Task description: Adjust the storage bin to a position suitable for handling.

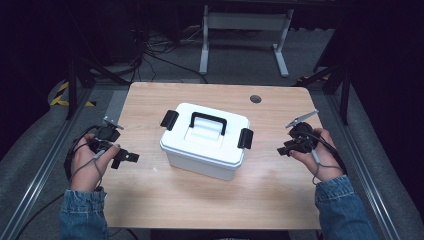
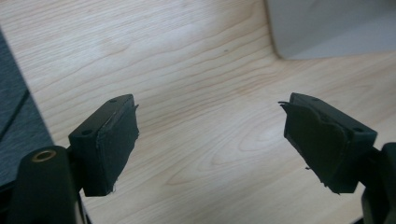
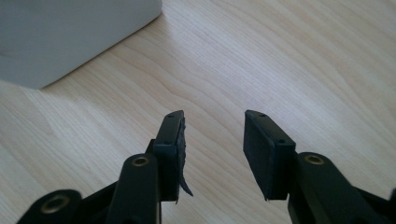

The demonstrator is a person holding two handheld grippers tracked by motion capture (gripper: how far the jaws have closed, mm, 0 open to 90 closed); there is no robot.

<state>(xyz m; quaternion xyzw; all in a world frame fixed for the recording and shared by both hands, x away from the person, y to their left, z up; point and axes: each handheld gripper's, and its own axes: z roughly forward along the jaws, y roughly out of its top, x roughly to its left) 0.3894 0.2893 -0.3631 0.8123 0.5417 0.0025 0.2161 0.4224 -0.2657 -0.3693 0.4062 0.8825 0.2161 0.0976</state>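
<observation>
A white lidded box with a black handle and black side latches stands mid-table, lid down. My left gripper rests at the table's left edge, a short way from the box, jaws wide open over bare wood. The box's lower corner shows ahead at upper right there. On the right side of the table, my right gripper points toward the box, open with a narrower gap and nothing between its jaws. A corner of the box's wall lies ahead to its left.
The wooden table has a round cable hole at the back right. A metal frame rail runs along the left side. Cables and a white stand are on the floor behind the table.
</observation>
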